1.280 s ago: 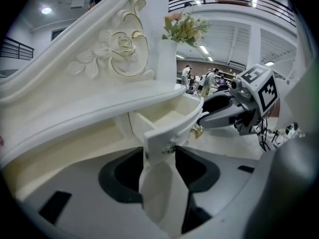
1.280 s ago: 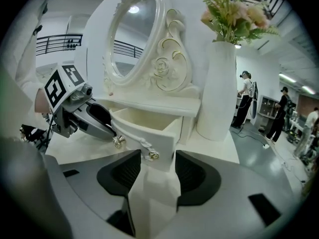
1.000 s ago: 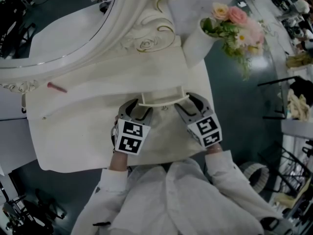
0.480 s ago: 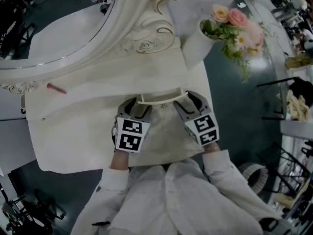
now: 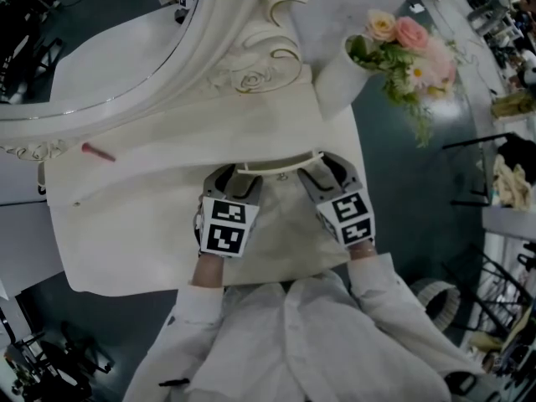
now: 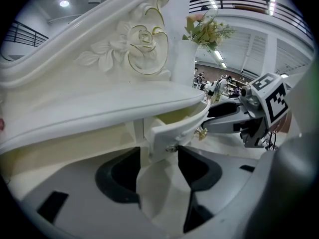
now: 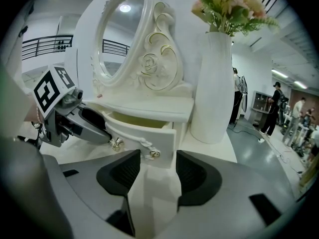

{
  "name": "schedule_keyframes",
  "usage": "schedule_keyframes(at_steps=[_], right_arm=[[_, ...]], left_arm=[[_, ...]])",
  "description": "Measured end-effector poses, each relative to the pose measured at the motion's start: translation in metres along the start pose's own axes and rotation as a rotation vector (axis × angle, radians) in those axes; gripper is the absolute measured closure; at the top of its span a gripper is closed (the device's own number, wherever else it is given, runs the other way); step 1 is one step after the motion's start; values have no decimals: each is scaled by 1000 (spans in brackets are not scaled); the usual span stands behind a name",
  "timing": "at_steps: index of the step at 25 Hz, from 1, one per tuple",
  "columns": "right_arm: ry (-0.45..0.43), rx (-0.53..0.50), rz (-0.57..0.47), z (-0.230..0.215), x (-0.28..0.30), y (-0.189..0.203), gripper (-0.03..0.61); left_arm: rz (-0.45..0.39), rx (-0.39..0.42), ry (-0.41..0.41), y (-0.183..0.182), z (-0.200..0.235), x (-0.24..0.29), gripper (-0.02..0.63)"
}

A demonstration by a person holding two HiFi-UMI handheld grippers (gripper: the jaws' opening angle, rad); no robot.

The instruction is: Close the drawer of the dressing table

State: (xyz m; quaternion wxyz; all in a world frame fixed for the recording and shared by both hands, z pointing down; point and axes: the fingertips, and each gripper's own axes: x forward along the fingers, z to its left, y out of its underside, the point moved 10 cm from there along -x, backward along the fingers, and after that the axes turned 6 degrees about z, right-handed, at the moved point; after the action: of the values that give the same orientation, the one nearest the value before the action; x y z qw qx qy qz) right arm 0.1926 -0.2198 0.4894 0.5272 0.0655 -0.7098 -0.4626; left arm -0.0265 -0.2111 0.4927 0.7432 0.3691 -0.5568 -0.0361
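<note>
One cream drawer, curved front, slightly open

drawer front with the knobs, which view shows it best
The right gripper view: the drawer front faces it, both knobs visible. The left gripper view sees it from one end, foreshortened; the head view sees just its top rim.

The drawer of the white dressing table stood partly open. Its curved cream front jutted a little past the tabletop's front edge, below the carved oval mirror. Small gold knobs sat on that front, and the inside showed pale yellow.
</note>
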Motion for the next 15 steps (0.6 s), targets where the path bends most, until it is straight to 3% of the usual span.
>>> schedule_keyframes(at_steps=[15], right_arm=[[-21,-17,10,-8,9,-9,376]], left_arm=[[4,-9,-20,-8,4,6,394]])
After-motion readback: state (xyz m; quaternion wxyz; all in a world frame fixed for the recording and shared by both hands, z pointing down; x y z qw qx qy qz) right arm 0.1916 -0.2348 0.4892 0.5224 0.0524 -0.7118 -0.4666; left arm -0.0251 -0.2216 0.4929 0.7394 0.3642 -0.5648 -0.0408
